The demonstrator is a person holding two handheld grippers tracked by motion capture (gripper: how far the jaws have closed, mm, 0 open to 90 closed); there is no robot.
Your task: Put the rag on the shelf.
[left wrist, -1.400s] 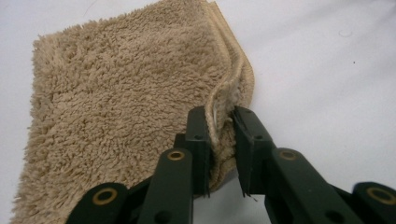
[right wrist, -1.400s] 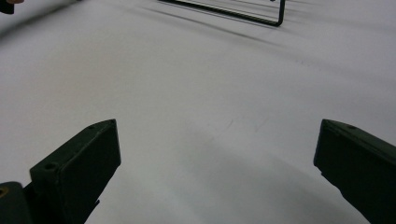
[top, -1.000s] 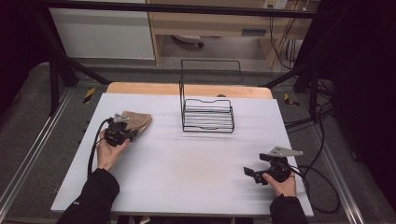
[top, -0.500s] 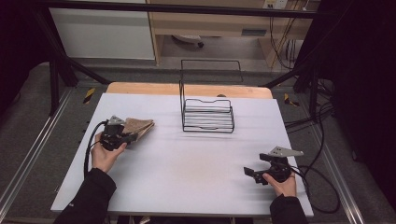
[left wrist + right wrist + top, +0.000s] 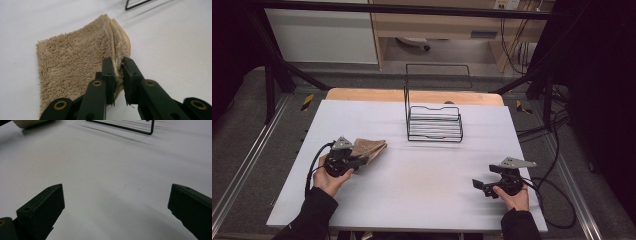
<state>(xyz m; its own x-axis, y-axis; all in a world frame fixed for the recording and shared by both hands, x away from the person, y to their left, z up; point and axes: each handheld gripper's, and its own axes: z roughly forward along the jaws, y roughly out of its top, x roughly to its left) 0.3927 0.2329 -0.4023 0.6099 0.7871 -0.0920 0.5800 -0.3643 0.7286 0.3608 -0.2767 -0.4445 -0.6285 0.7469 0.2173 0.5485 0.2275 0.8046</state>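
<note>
A folded tan towel (image 5: 369, 148) lies on the white table (image 5: 422, 175) at the left. My left gripper (image 5: 361, 160) is shut on the towel's folded edge; in the left gripper view the towel (image 5: 75, 60) spreads away from the jaws, and the gripper (image 5: 118, 65) pinches its layered edge between the black fingers (image 5: 108, 72). My right gripper (image 5: 478, 185) rests near the front right of the table, held in a hand. Its jaws stand wide apart over bare table (image 5: 117, 180) with nothing between them.
A black wire rack (image 5: 434, 122) stands at the back middle of the table, its base bar (image 5: 120, 126) seen far off in the right gripper view. Cables (image 5: 557, 200) trail off the table's right side. A wooden strip (image 5: 362, 95) runs along the far edge.
My left gripper has pulled the towel toward the front of the table, slightly right. The right gripper has stayed where it was.
</note>
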